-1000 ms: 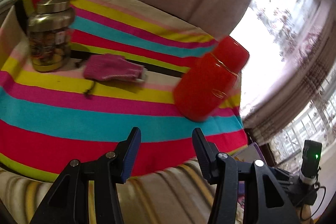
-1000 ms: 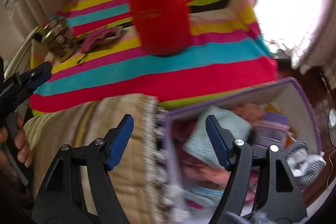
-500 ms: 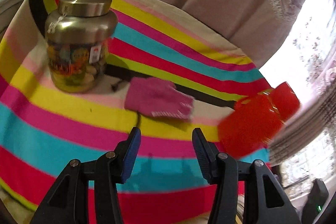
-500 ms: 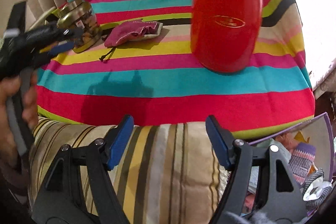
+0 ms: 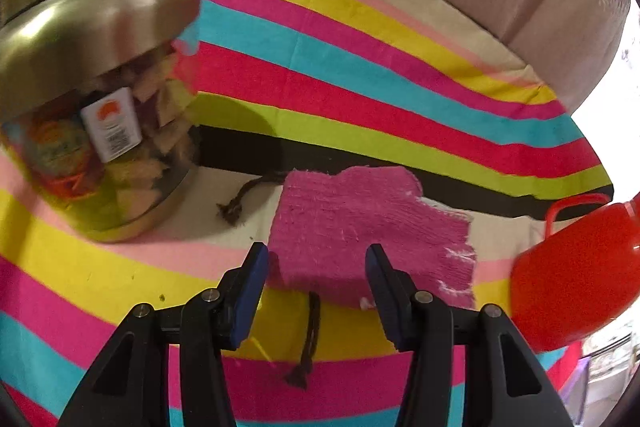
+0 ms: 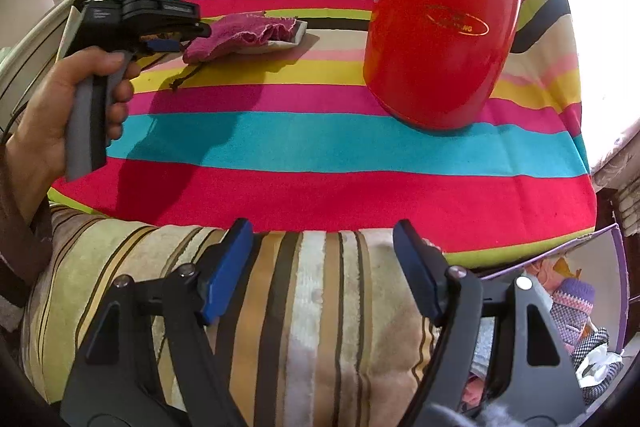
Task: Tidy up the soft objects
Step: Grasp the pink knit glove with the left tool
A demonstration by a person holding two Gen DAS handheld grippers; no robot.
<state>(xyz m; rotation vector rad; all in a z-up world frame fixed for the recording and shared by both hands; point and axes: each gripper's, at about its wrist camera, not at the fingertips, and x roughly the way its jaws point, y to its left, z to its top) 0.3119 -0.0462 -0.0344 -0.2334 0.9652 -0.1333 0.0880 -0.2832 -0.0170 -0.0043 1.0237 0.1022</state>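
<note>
Far left on my left wrist view, a clear jar (image 5: pixel 100 131) with a brushed gold lid, packed with mixed pieces, stands on the striped cloth (image 5: pixel 360 75); hard and glossy, not my concern. Just right of it lies the pink pouch (image 5: pixel 360 223), a flat knit square with a rough weave, frayed white threads at its right edge and a dark drawstring (image 5: pixel 308 343) trailing toward me. My left gripper (image 5: pixel 316 283) is spread wide with nothing in it, blue pads flanking the pouch's near edge; contact I cannot confirm. Right of that, a smooth red canister (image 5: pixel 576 267) with a rounded body. On the right wrist view the left gripper (image 6: pixel 160 27) shows level with the pouch (image 6: pixel 240 37), which sits on something flat and white. My right gripper (image 6: pixel 324 267) is also wide apart and empty, low over a plush striped cushion (image 6: pixel 304 327). Far right, a purple-rimmed bin (image 6: pixel 618 267) already holds knit socks and other soft items. My read: sorting is well along, this pouch is the one soft item left on the cloth, not yet grasped.
</note>
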